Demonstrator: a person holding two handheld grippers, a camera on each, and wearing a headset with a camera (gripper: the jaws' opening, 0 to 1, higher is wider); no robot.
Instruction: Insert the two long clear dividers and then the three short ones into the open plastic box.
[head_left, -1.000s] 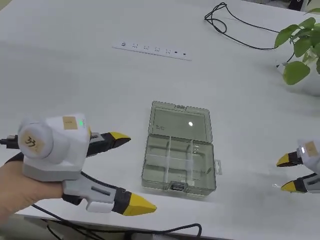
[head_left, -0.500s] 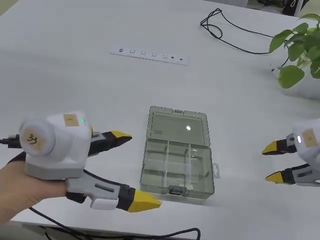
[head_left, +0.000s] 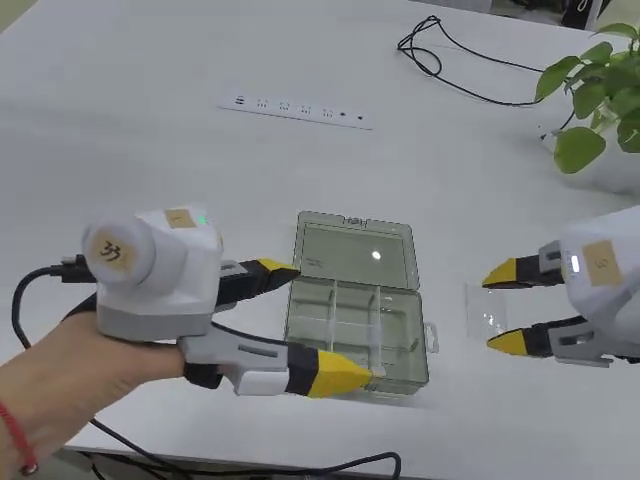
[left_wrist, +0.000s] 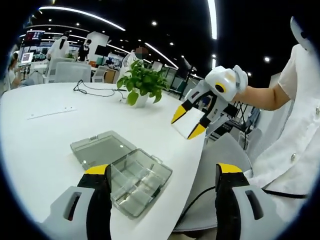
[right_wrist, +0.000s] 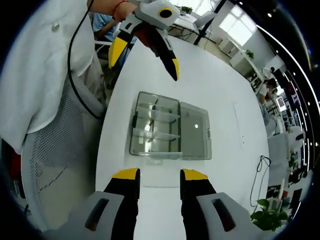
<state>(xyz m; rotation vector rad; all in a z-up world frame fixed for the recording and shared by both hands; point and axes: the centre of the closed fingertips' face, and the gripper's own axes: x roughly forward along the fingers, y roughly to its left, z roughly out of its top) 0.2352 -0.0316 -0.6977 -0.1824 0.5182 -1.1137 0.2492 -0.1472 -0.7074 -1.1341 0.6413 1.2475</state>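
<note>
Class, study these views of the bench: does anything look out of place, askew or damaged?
One clear divider lies flat on the table, right of the open box and just ahead of the open right tool, rather than slotted inside the box. Nothing looks spilled or broken.

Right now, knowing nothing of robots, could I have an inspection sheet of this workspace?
Surface: white table, smooth.
Job's things: open clear plastic box, lid laid back, clear dividers standing inside; faint flat clear piece on the table beside it.
Clutter: white power strip; green leafy plant.
Grippers: left tool open, at the box's left front corner; right tool open, by the clear piece.
Cables: black cable looped on the far side.
Surroundings: open office, people in the background.
</note>
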